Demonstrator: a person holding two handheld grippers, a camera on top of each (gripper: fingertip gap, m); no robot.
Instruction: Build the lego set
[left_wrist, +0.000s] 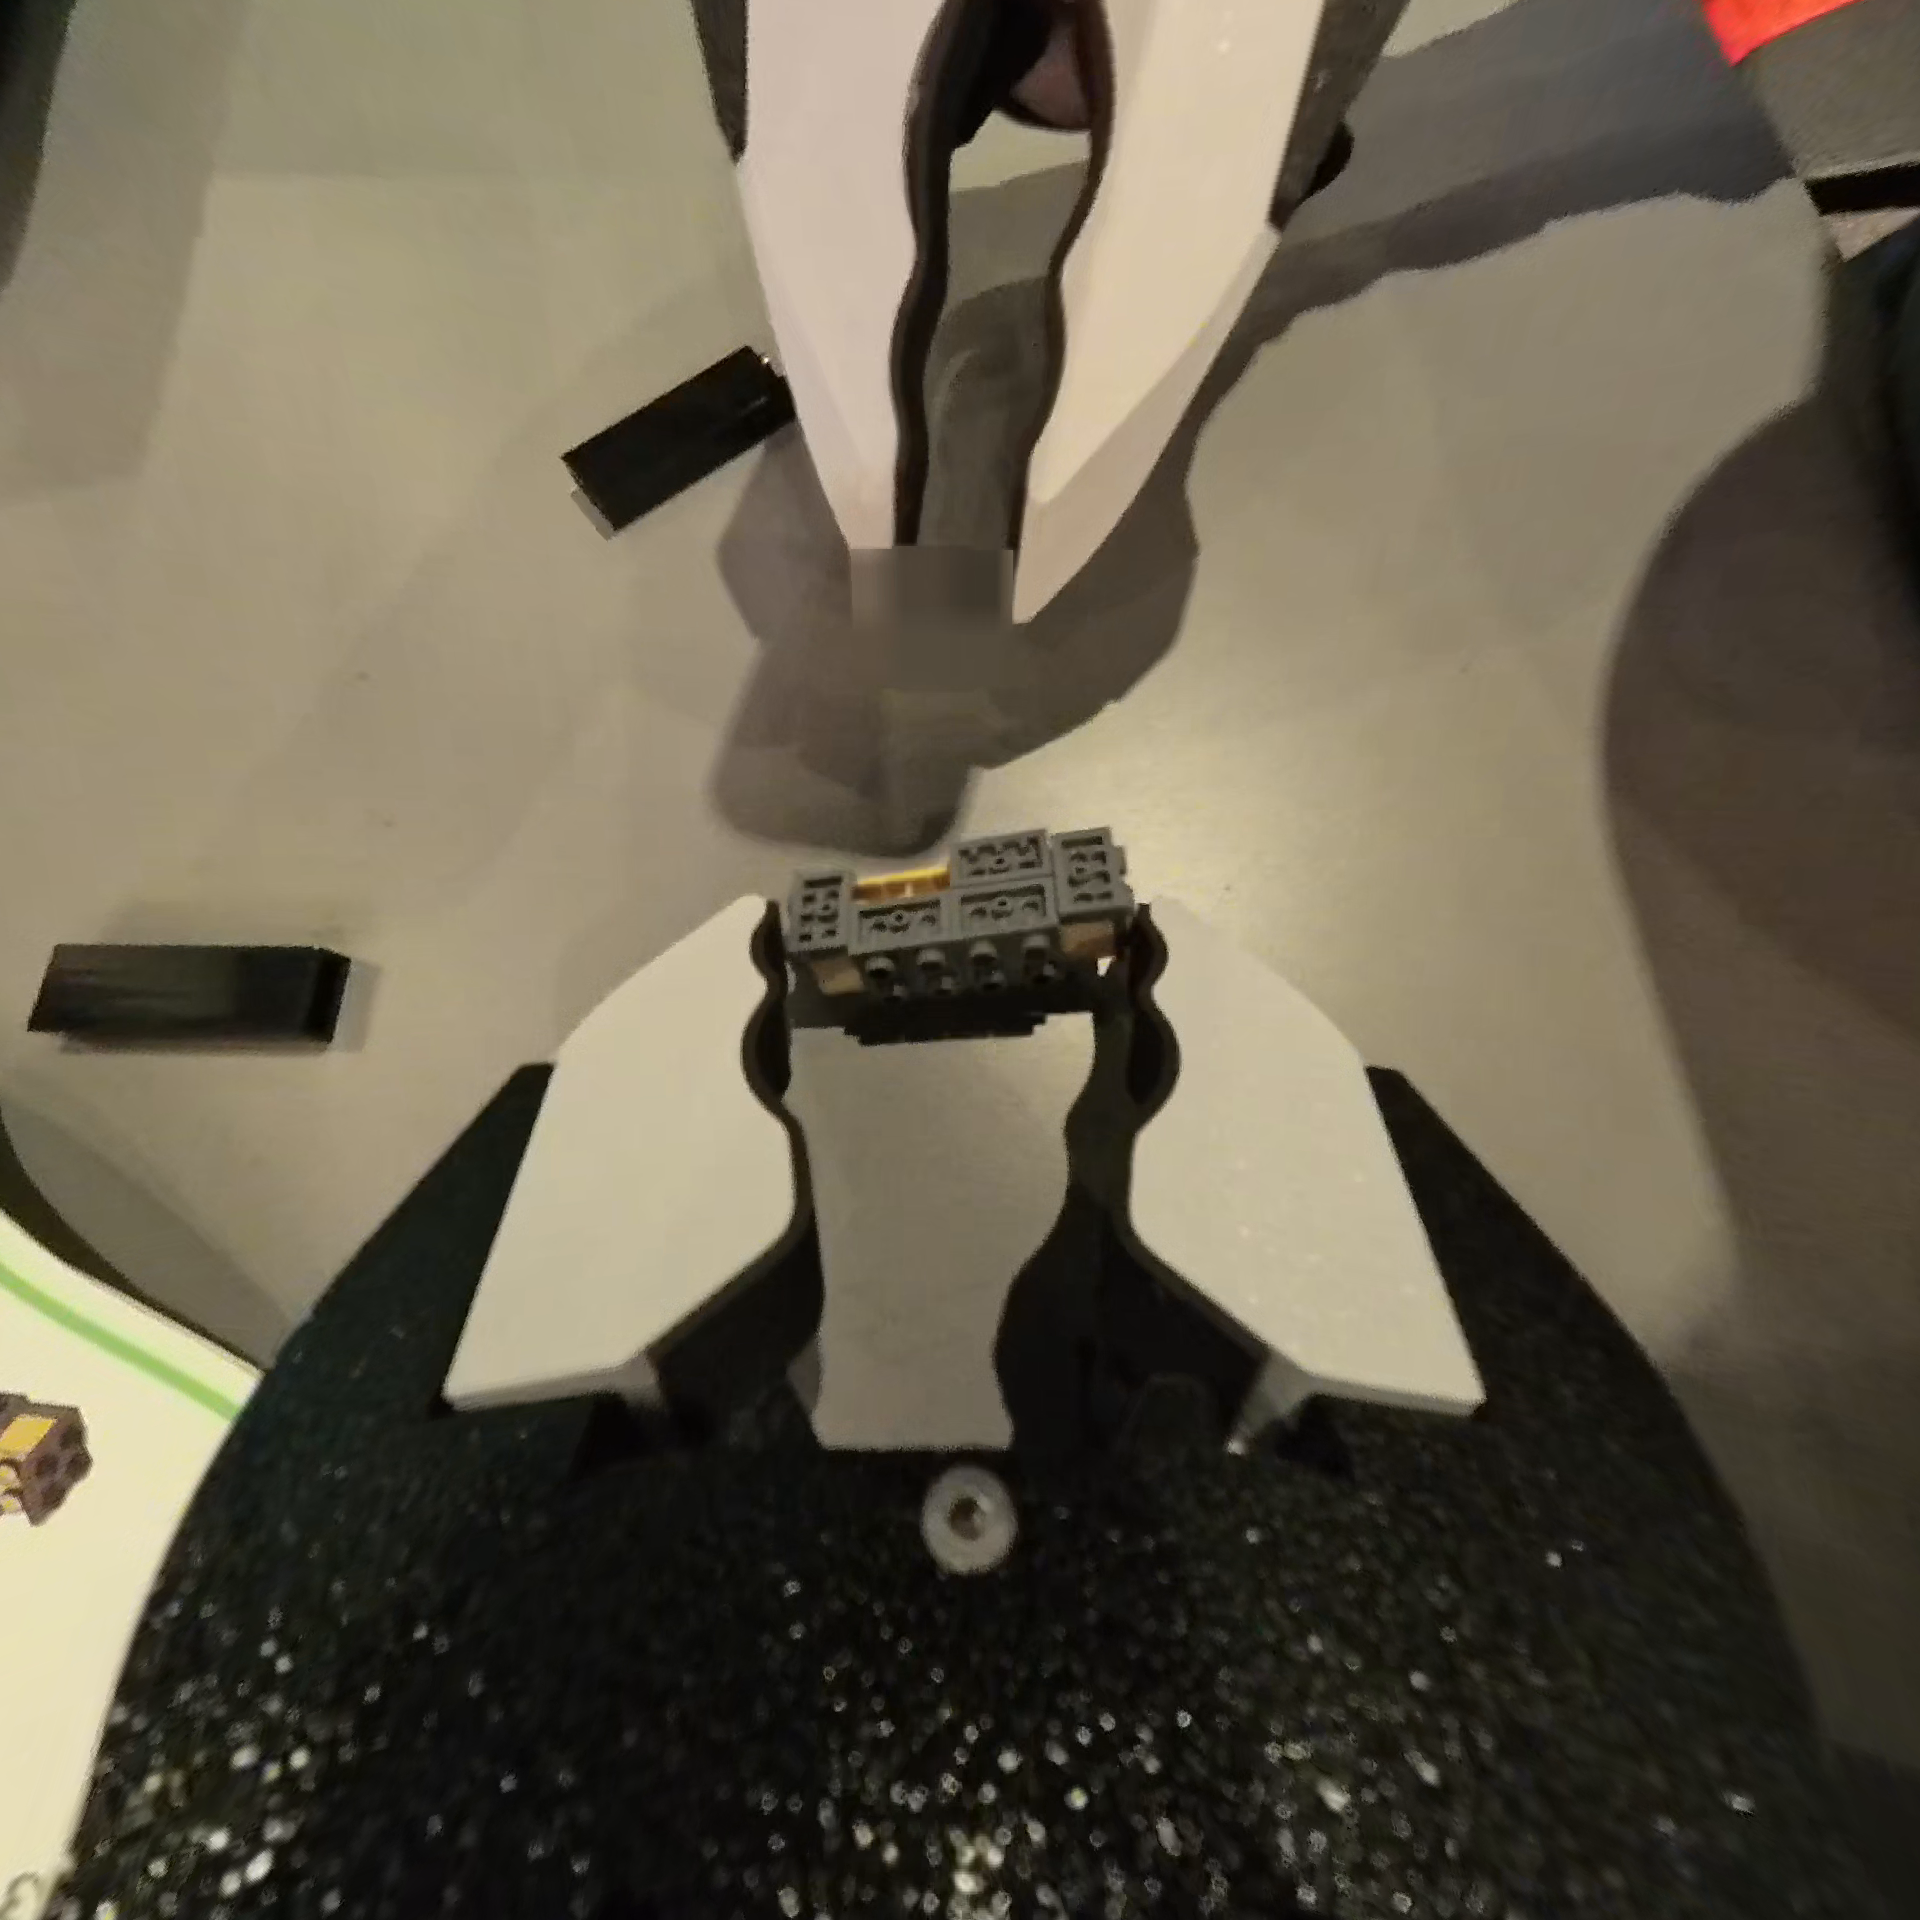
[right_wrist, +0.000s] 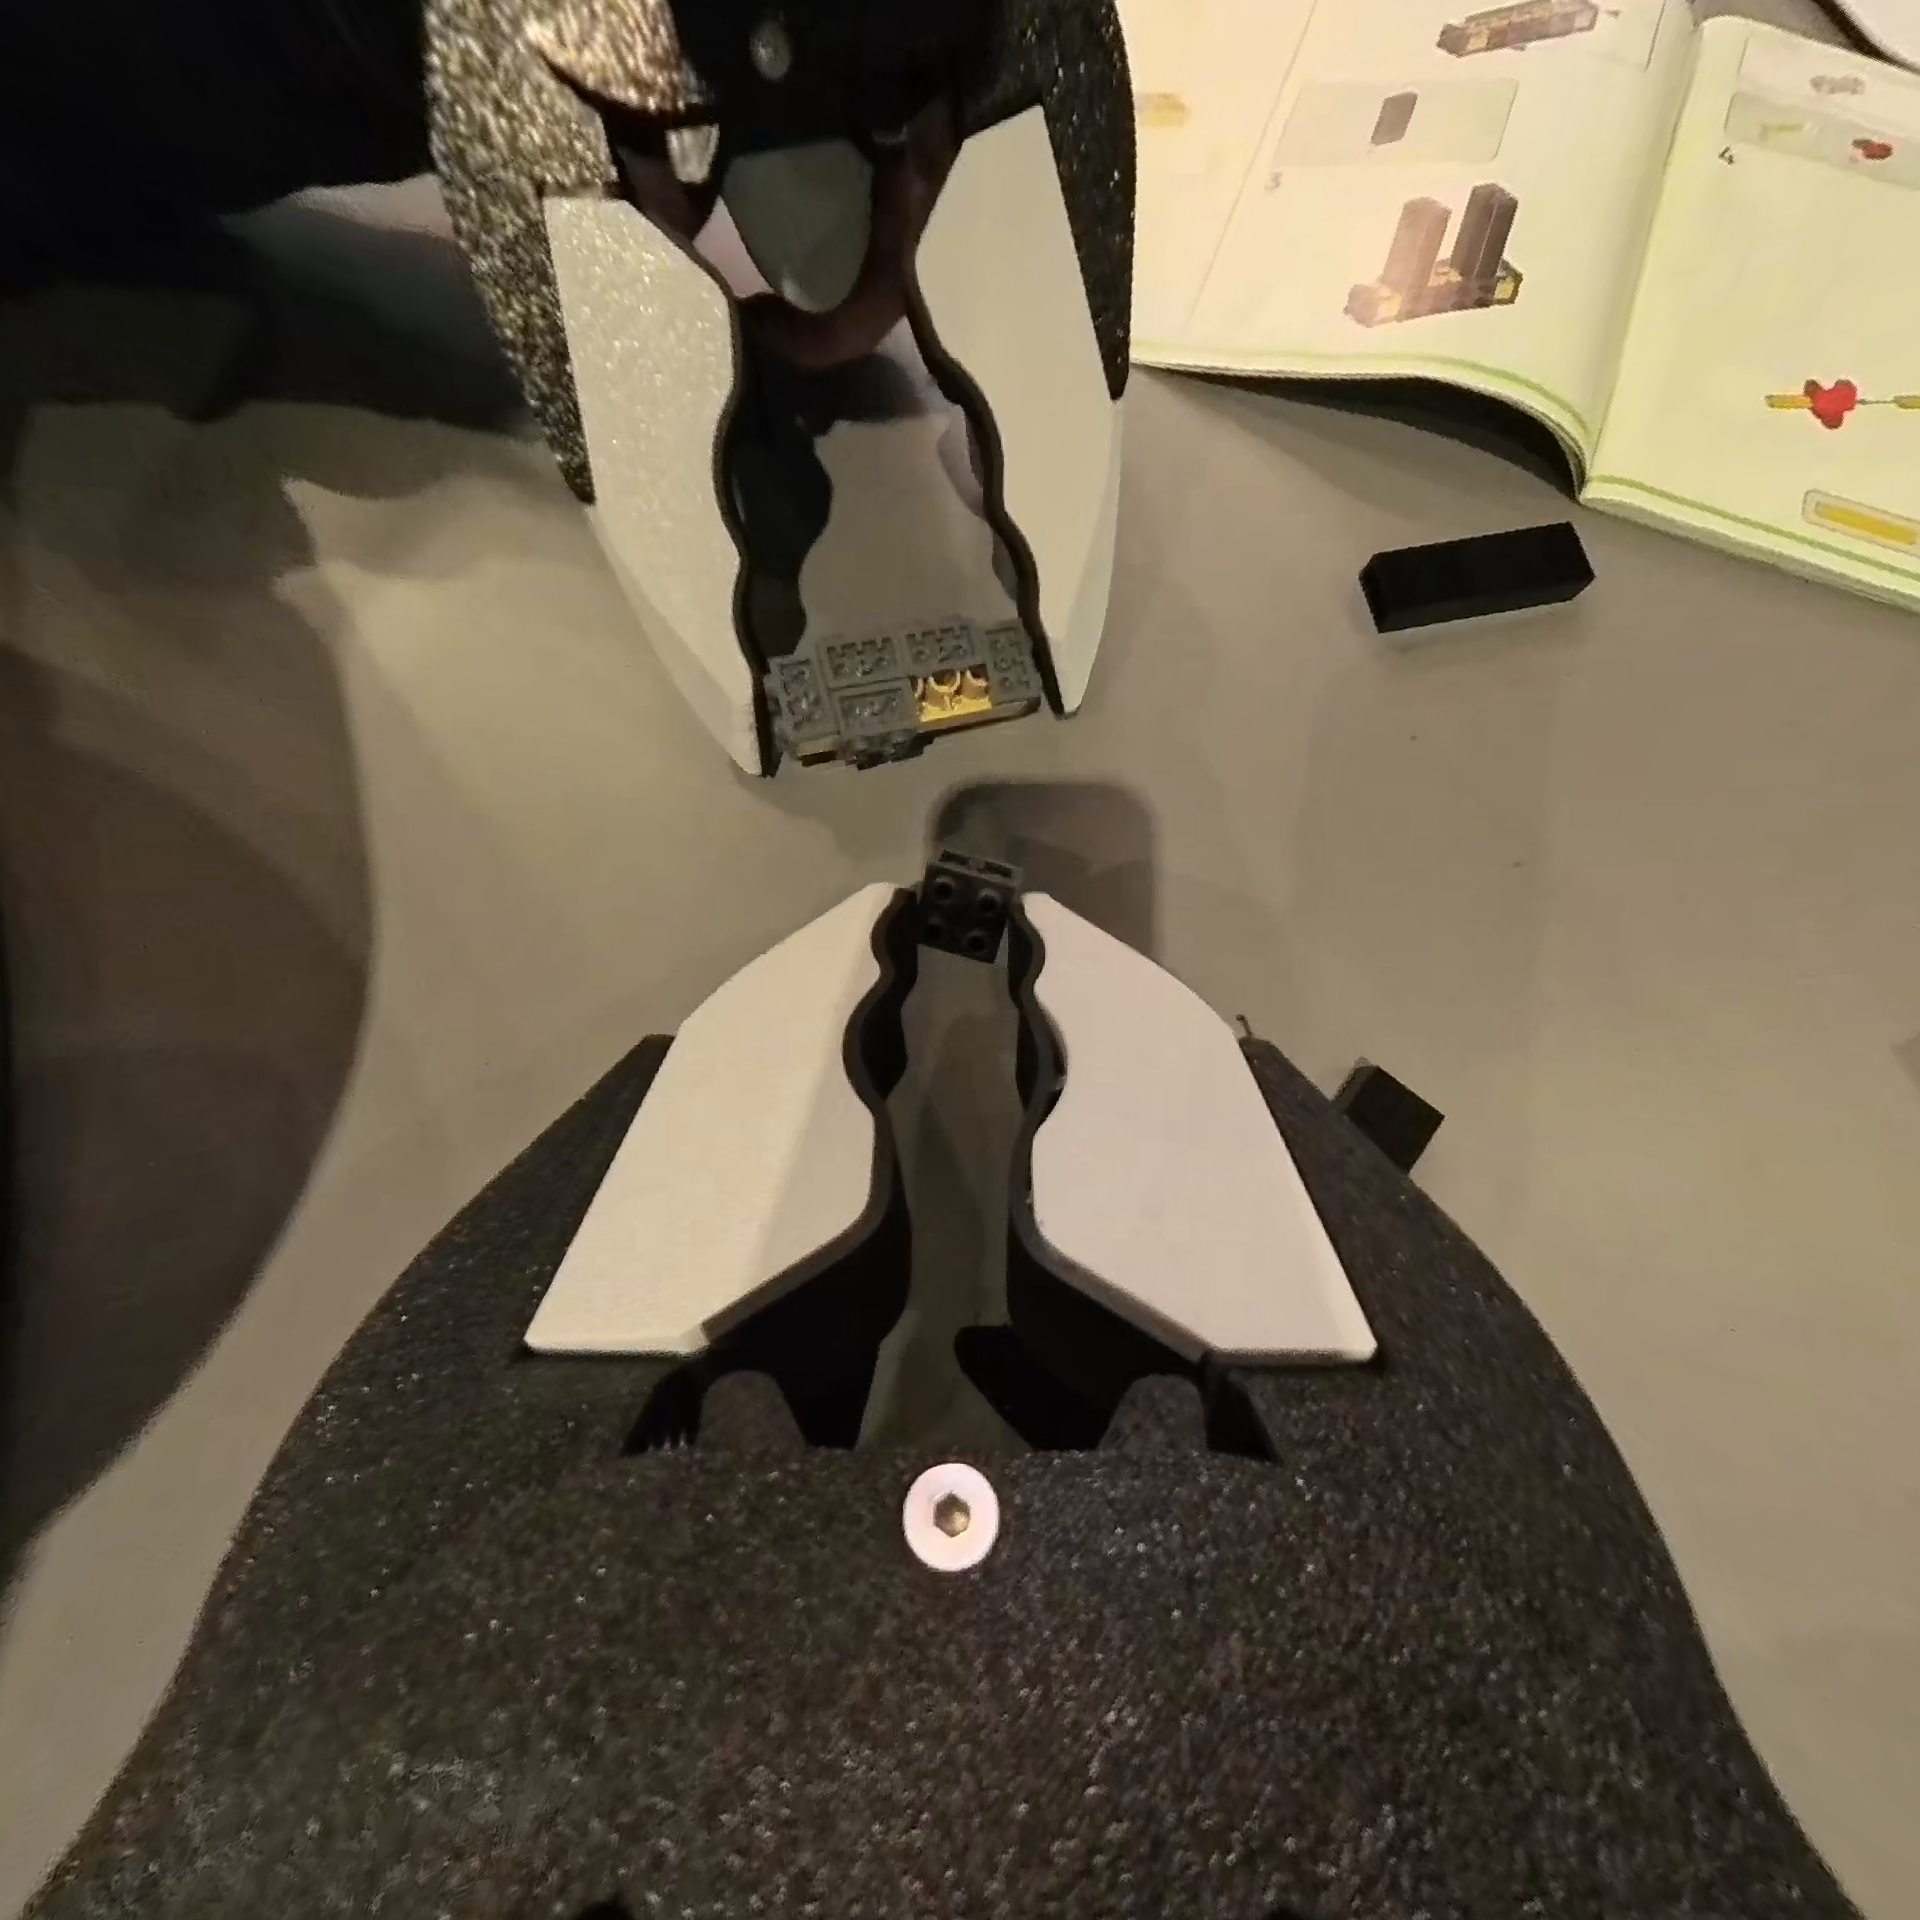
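Over the grey bench (right_wrist: 1351, 831), your left tool (left_wrist: 951, 940) clamps the grey assembly (left_wrist: 956, 925) crosswise; your right tool (right_wrist: 961, 925), gripping a small black brick (right_wrist: 964, 914), faces it, just apart.

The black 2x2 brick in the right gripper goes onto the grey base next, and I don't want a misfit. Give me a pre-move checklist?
1. Right gripper shut on black brick: ok.
2. Left gripper shut on grey base by its ends: ok.
3. Gold studs on the base uncovered: ok.
4. Brick lined up over the base: not ok, still apart.
5. Brick's underside facing the base: cannot tell.
6. Loose black bar out of the path: ok.
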